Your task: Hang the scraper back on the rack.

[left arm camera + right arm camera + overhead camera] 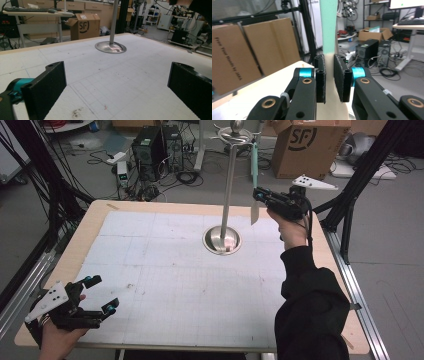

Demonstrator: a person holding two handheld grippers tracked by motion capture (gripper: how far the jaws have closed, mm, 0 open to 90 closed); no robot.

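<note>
We've got the right gripper (256,195) up at far right, jaws pinching the spatula (328,32) w/ mint handle, hanging beside the steel stand (228,185). Left gripper (100,295) near left, low over the table (165,270), jaws spread, nothing between.

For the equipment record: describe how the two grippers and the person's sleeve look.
Both are black two-jaw tools. The left gripper has teal joints at the jaw bases and a grey three-cornered plate with dark dots. The right gripper has textured black pads, teal joints, brass-coloured pivots and a black cable. The person's sleeve is black.
</note>
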